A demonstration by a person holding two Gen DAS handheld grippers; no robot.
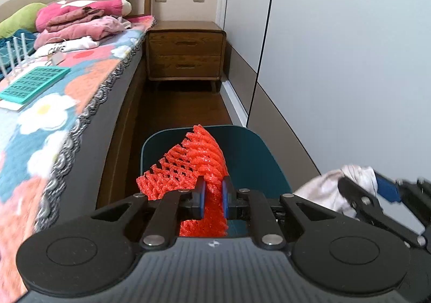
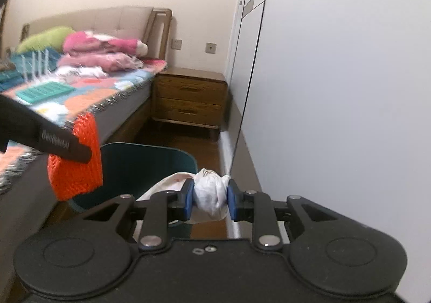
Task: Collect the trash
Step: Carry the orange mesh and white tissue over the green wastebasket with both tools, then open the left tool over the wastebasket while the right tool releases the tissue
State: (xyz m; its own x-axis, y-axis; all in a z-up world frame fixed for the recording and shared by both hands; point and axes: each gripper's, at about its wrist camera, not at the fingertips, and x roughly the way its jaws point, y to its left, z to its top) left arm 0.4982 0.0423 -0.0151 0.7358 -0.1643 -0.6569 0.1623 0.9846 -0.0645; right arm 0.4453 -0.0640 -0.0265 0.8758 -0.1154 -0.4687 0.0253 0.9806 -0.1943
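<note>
Between the blue pads of the left hand-held gripper (image 1: 214,195), pinched tight: red foam fruit netting (image 1: 194,165), hanging right over the teal bin (image 1: 253,157). Clamped in the right hand-held gripper (image 2: 210,202), just beside the bin rim: a crumpled white wad (image 2: 208,192). Beyond, bed (image 1: 54,104) and nightstand (image 1: 186,51). Probably the drop-off step; next, open over the bin's mouth, 1 piece then the other.
</note>
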